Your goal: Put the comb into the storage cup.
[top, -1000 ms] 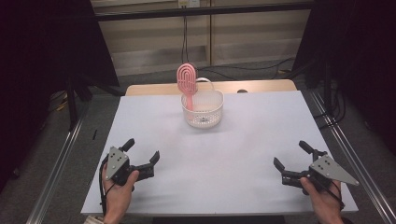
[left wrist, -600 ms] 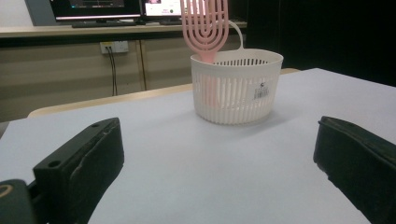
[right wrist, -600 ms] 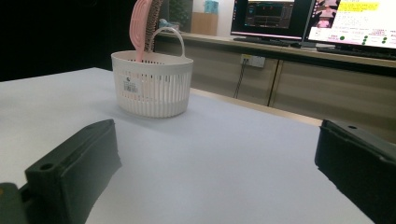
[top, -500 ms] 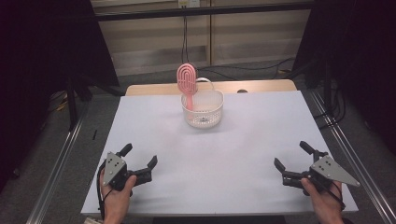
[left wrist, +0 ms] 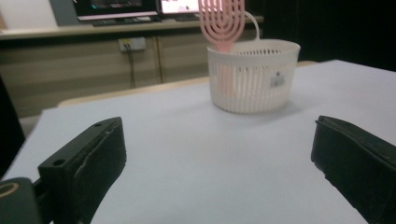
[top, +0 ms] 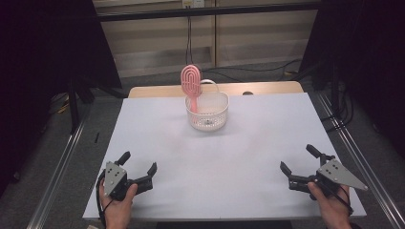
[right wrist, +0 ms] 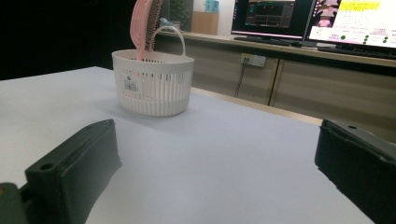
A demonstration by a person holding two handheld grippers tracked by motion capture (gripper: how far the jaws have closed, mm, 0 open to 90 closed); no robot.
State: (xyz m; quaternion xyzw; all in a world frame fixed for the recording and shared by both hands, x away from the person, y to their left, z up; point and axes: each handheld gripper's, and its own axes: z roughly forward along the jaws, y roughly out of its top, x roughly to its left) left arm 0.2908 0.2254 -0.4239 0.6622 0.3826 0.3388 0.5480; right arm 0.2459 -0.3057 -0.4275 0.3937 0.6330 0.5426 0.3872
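Note:
A small white slotted basket [top: 207,113] with a thin handle stands toward the back middle of the white table [top: 239,152]. A pink hairbrush [top: 191,82] stands upright in it, leaning on the left rim. The left gripper view looks at the basket [left wrist: 252,77] and brush [left wrist: 221,21] ahead, and so does the right gripper view, with basket [right wrist: 153,83] and brush [right wrist: 142,28]. My left gripper [top: 138,163] rests open near the front left corner. My right gripper [top: 298,158] rests open near the front right corner. Both hold nothing.
A wooden strip [top: 157,90] runs behind the table's far edge. Metal rails [top: 57,167] flank both sides. Cabinets with monitors [right wrist: 355,23] line the far wall. A cable [top: 189,38] hangs behind the basket.
My left gripper has slid a little back toward the front left edge. The right gripper, basket and brush are as before.

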